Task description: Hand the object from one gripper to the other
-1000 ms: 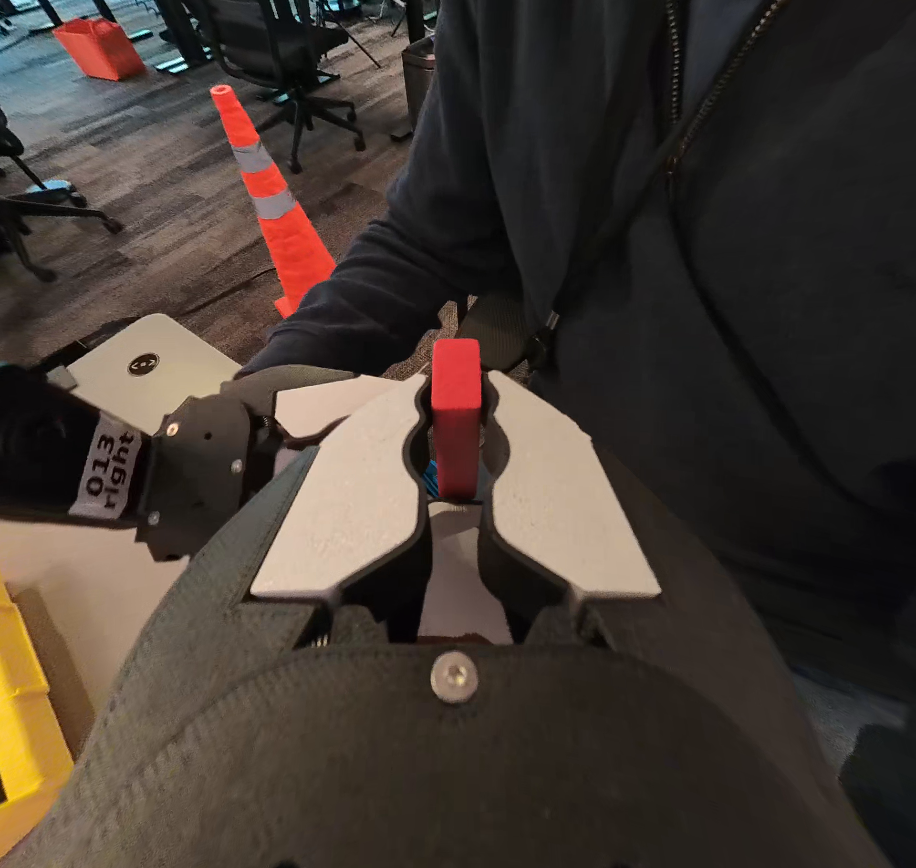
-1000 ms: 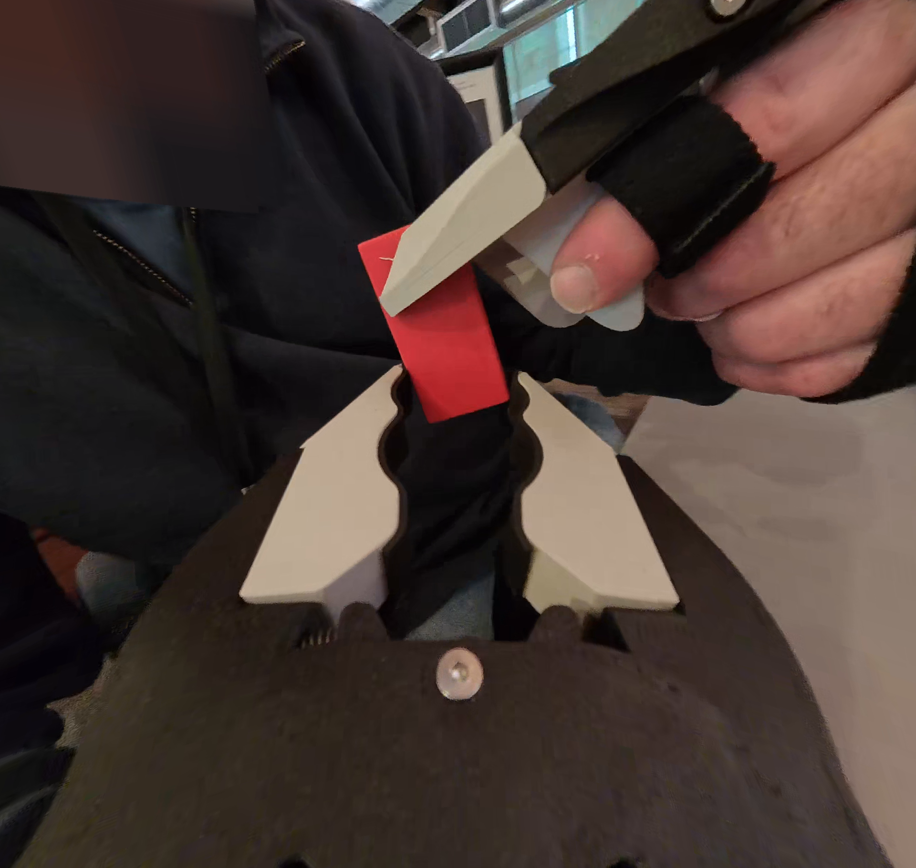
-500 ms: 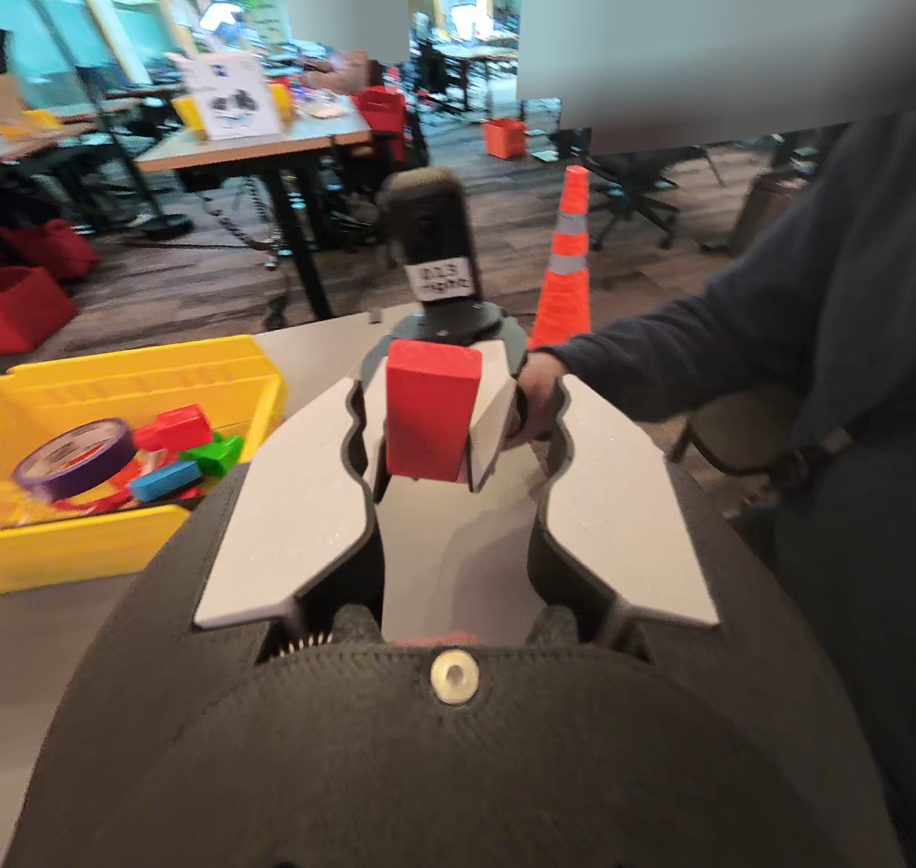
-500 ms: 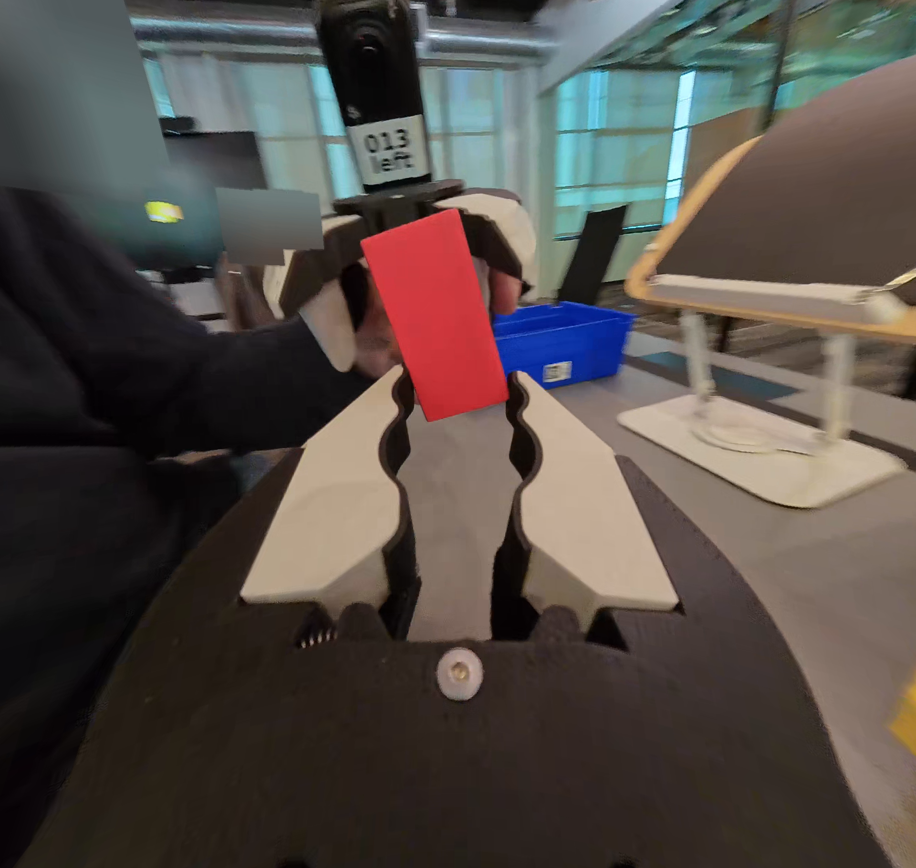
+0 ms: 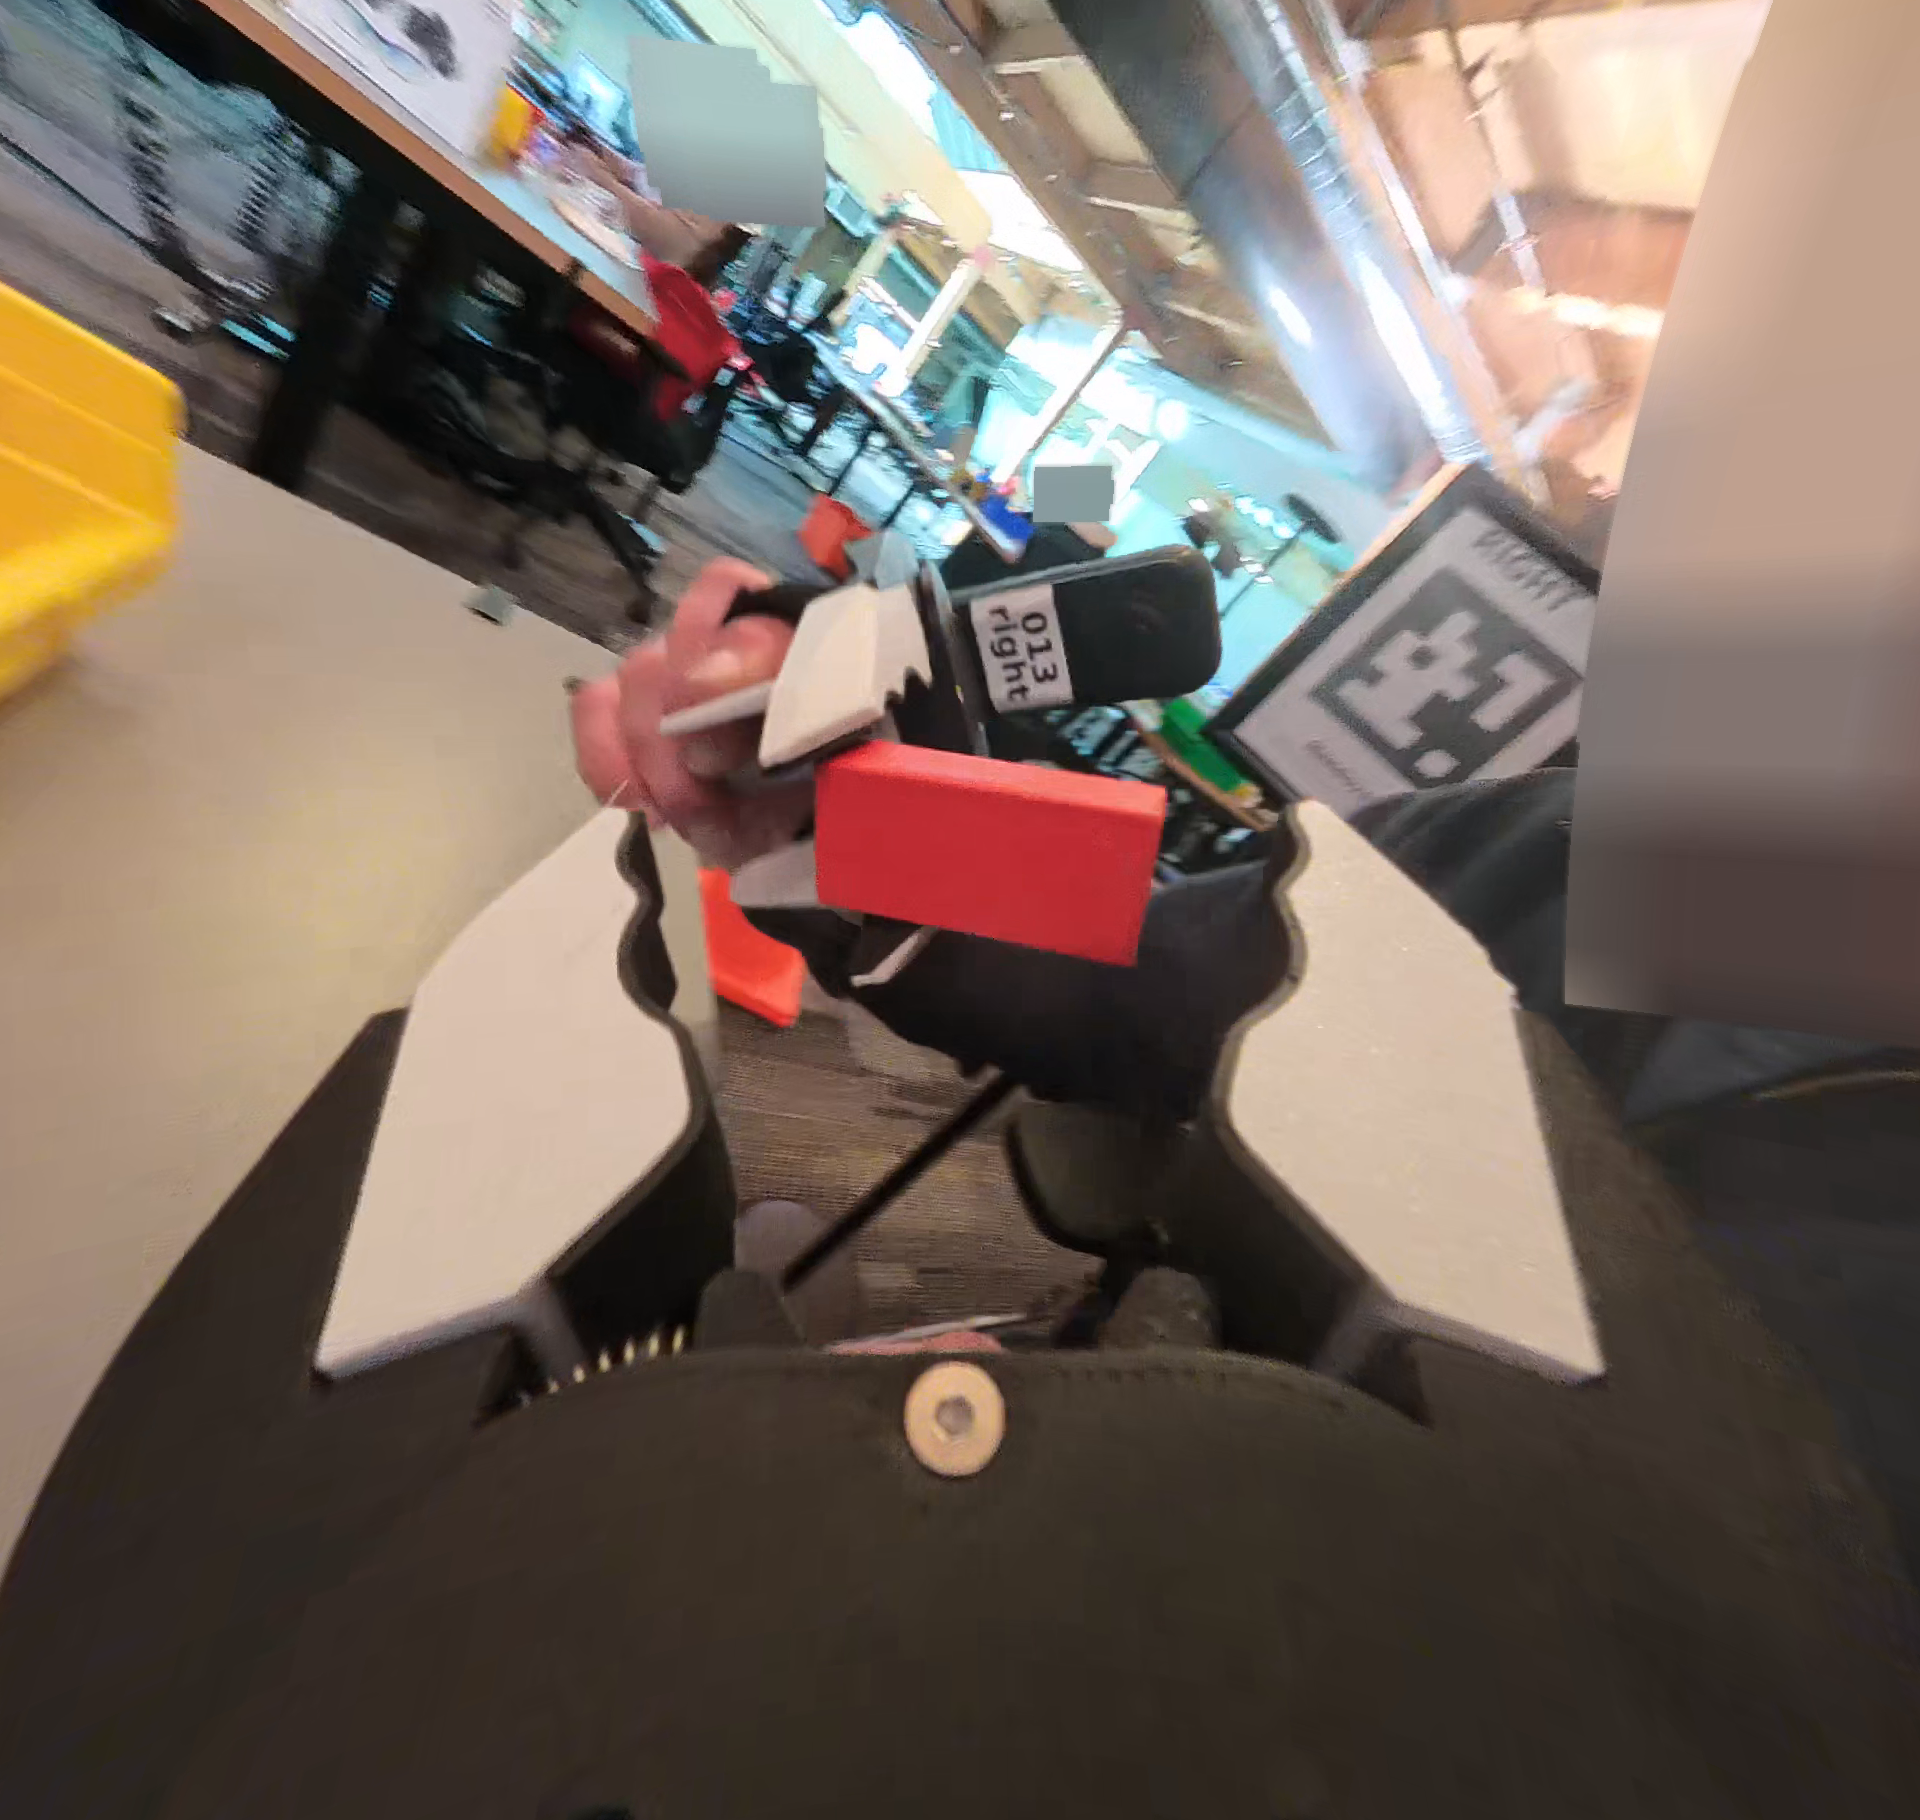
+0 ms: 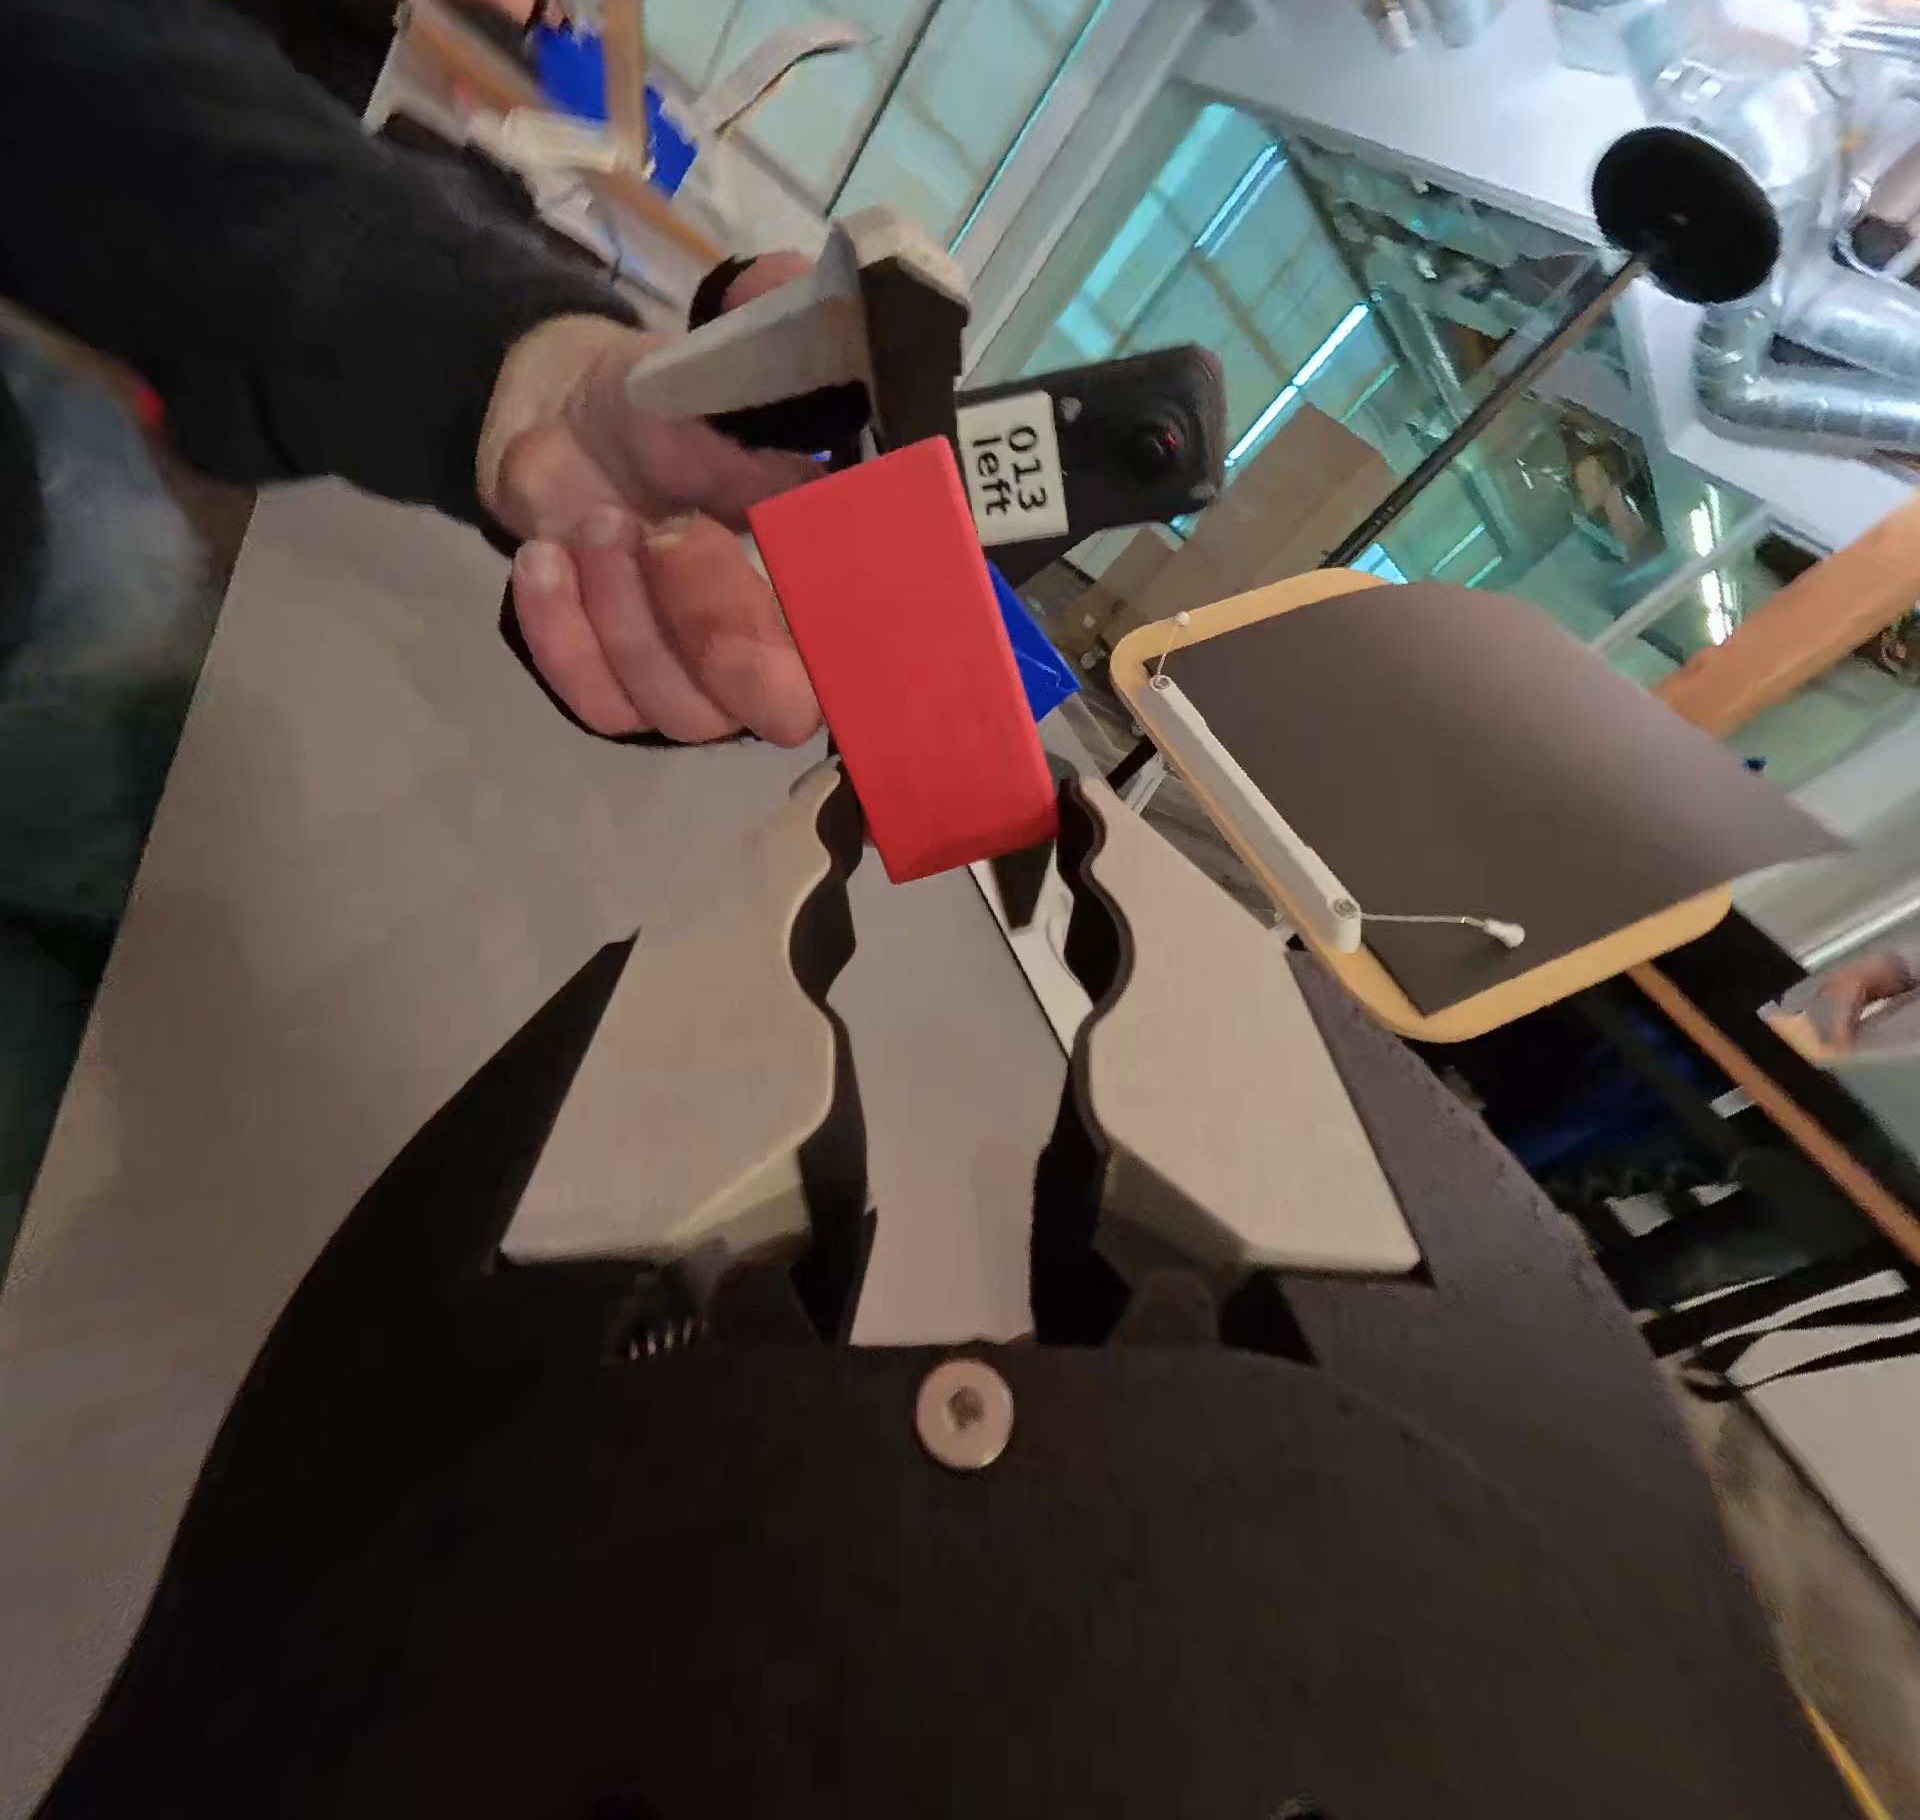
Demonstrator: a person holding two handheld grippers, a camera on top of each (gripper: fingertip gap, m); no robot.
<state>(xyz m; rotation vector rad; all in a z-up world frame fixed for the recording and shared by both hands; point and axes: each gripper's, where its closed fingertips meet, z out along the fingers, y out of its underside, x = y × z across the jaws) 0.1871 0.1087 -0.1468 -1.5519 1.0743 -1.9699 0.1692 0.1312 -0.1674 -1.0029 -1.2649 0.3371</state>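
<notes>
Possession of the red block is found with the right gripper: the lower end of the block is pinched between the tips of its two grey fingers, and the rest stands out past them, tilted. The left gripper is seen spread wide, with nothing between its fingers; in its own view the block lies crosswise beyond the fingertips, apart from both, held at one end by the other tool. In the right wrist view the left gripper is seen behind the block, its one visible finger clear of it. The block is carried in the air, above the pale table. The transfer is judged complete as far as can be seen; only separation of the two tools appears to be left, and no regrasp is judged necessary
</notes>
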